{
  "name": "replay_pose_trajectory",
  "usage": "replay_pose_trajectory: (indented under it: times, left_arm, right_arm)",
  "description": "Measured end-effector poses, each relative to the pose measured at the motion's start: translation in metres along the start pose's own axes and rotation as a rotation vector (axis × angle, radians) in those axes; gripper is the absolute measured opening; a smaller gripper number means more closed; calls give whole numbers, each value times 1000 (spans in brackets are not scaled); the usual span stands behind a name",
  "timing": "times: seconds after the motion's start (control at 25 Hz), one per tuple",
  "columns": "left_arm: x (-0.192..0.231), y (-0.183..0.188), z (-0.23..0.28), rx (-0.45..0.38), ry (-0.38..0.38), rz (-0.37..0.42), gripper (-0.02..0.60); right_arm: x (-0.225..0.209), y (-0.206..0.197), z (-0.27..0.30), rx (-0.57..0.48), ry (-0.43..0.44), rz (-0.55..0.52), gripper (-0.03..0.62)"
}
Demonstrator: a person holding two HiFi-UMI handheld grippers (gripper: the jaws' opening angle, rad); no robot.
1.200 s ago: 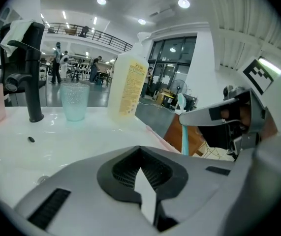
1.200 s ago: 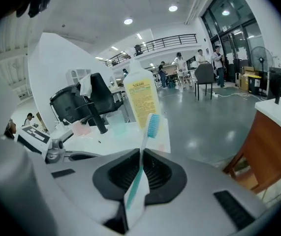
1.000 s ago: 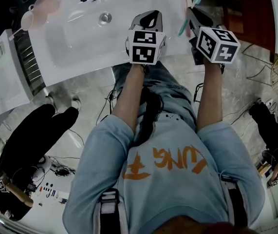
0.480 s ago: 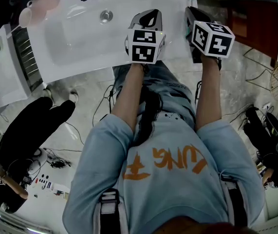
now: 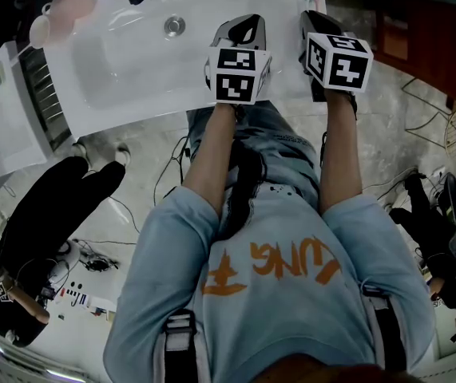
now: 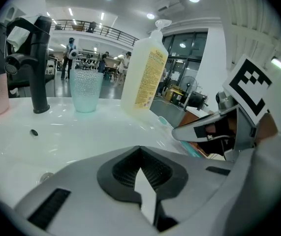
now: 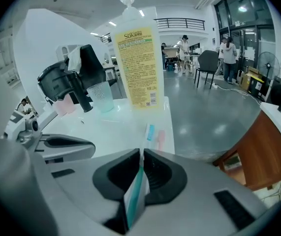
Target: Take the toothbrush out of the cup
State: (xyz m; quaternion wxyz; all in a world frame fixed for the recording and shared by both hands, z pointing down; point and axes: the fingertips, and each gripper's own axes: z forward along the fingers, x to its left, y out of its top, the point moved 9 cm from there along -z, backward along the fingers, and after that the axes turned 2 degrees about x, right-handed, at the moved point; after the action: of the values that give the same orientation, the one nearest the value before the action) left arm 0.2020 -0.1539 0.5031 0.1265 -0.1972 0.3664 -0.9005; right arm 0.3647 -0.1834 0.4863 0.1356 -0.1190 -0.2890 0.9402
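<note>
The right gripper (image 7: 141, 152) is clenched on the toothbrush (image 7: 147, 134). The white-and-teal handle runs up between its pads, and the blue-bristled head juts forward past the jaw tips, low over the white sink counter (image 7: 115, 128) (whether the head touches the surface cannot be told). The toothbrush is out of the cup (image 7: 102, 96), a clear ribbed tumbler that stands ahead of this gripper and to its left, well apart from the brush head. Straight ahead of the right gripper, just beside the cup, stands a yellow soap bottle (image 7: 136, 65) with a pump top. The black faucet (image 7: 69, 80) and a pink cup (image 7: 64, 104) sit farther to the gripper's left.

The left gripper (image 6: 140, 149) has its jaws pressed together with nothing held between them. It hangs over the counter's near edge, just to the left of the right gripper. Seen from the left gripper, the cup stands ahead, between the faucet on its left and the soap bottle on its right.
</note>
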Motion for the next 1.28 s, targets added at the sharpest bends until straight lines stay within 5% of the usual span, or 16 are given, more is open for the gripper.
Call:
replay_pose_trajectory:
  times: [0.6,1.28]
  left_arm:
    - [5,-4,-17,-28,14,2,8]
    - [17,-1,-53,-93,38,8,8]
  right_arm:
    - [13,-6,0,32,-81,-190,48]
    - [37,8,-28,-109,-85,-194,46]
